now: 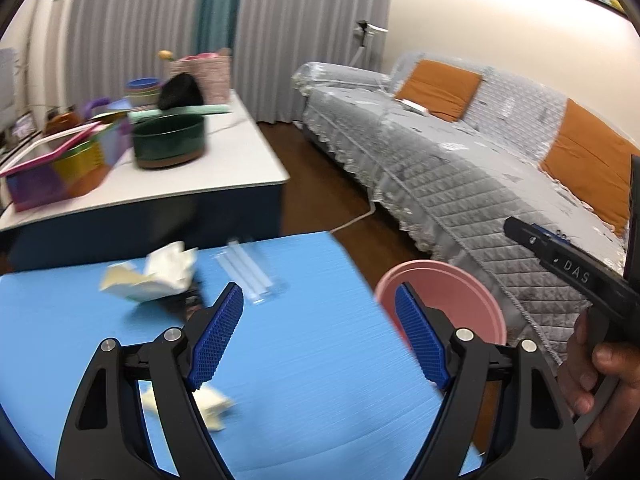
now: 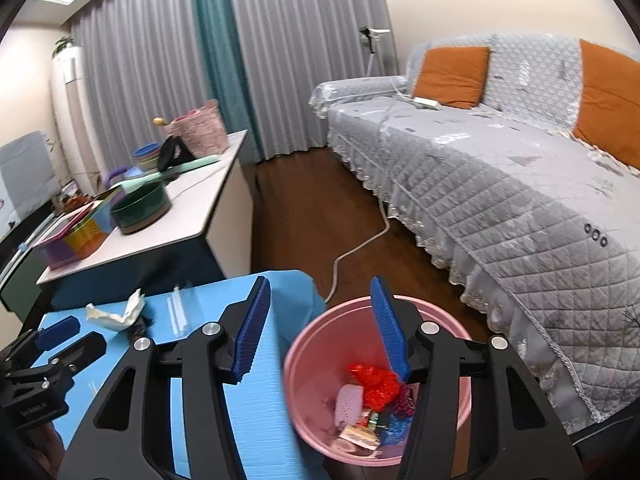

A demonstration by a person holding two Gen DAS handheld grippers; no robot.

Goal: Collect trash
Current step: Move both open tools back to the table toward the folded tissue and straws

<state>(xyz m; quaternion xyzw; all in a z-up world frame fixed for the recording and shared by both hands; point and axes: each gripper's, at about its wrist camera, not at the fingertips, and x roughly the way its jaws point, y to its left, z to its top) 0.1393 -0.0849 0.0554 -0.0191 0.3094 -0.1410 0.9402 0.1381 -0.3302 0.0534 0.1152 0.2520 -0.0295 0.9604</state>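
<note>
Crumpled paper [image 1: 154, 272] on ribbed blue mat [image 1: 300, 320], round pink bin [image 2: 376, 384] — wrappers inside

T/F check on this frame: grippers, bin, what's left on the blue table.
1. Both the left gripper and right gripper are open and empty. True.
2. The round pink plastic bin is empty. False: it holds a crumpled red wrapper and other scraps.
3. A crumpled white tissue lies on the blue table. True.
4. The clear plastic straw packet is in the bin. False: it lies on the table.
</note>
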